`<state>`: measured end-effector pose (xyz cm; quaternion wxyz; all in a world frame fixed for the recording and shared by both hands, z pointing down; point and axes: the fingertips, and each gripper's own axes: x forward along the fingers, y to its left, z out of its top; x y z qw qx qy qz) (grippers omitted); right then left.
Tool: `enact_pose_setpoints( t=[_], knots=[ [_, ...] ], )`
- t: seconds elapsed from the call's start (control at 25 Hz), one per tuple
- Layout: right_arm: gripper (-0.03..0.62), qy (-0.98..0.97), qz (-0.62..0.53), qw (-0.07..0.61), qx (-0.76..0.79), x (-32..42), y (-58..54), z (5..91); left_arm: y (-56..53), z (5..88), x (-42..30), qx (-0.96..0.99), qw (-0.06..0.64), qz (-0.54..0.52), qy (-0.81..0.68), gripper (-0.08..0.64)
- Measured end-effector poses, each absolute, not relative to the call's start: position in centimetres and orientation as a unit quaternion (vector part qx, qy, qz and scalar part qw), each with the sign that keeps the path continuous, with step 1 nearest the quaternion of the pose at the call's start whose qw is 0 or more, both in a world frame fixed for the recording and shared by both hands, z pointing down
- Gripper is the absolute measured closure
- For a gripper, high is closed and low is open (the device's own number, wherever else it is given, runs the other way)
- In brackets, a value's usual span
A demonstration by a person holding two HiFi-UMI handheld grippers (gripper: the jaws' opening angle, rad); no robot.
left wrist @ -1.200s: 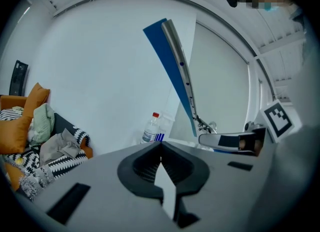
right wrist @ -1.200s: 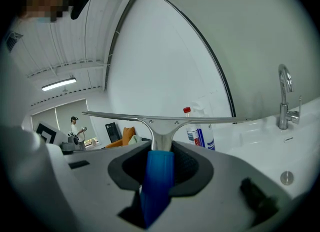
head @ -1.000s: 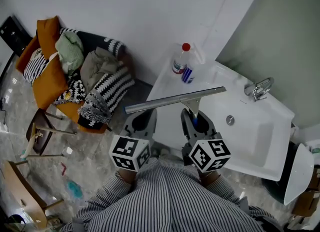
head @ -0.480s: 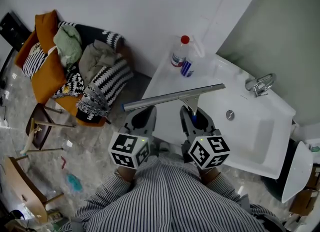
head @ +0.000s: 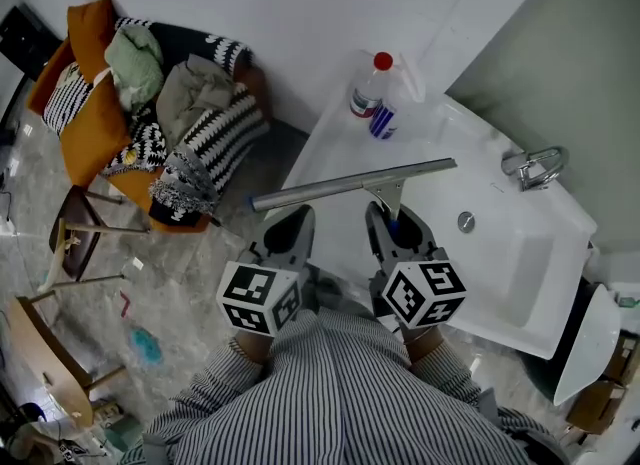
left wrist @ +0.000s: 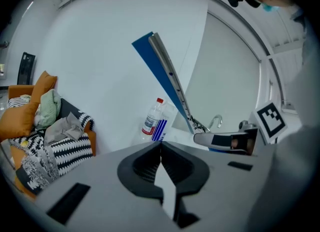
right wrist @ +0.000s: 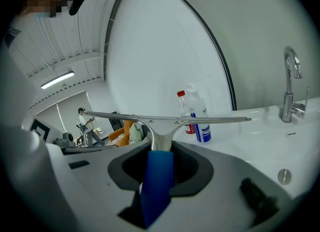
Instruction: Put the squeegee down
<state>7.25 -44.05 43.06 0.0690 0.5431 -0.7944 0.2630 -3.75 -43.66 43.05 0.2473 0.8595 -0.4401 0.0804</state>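
Observation:
The squeegee [head: 352,184] has a long metal bar and a blue handle [right wrist: 157,176]. My right gripper [head: 392,223] is shut on that handle and holds the bar level above the near left part of the white sink counter [head: 330,153]. The bar [right wrist: 165,120] runs across the right gripper view, in front of the bottles. My left gripper [head: 289,225] hangs beside it at the left, shut with nothing between its jaws [left wrist: 160,146]. From the left gripper view the squeegee blade [left wrist: 170,84] rises slanted, and the right gripper [left wrist: 232,140] shows at the right.
A red-capped bottle [head: 368,88] and a spray bottle [head: 392,111] stand at the counter's back corner. The basin has a drain [head: 466,221] and a faucet [head: 535,168] at the right. An orange armchair heaped with clothes [head: 150,123] and wooden stools [head: 70,253] stand on the floor at the left.
Both grippers have sunk a little toward the counter. The squeegee stays in the right one, its bar still level.

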Motion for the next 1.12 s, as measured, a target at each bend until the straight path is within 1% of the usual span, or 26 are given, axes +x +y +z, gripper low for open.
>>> enact_pose_setpoints(
  t=[0.4,0.76,0.96,1.12],
  knots=[
    [0.488,-0.805,0.275,0.117,0.512,6.5,-46.0,46.4,-43.9,45.8,-3.7,0.848,0.27,0.102,-0.445,0.548],
    [0.488,-0.811,0.279,0.166,0.486,5.3,-47.0,50.4,-43.3,48.8,-3.2,0.842,0.304,0.116,-0.43,0.548],
    [0.488,-0.814,0.264,0.205,0.476,5.0,-47.3,52.6,-42.9,50.3,-3.1,0.834,0.323,0.121,-0.43,0.548],
    [0.488,-0.813,0.264,0.22,0.469,4.6,-47.7,53.9,-43.0,51.3,-3.7,0.826,0.336,0.121,-0.437,0.548]
  ],
)
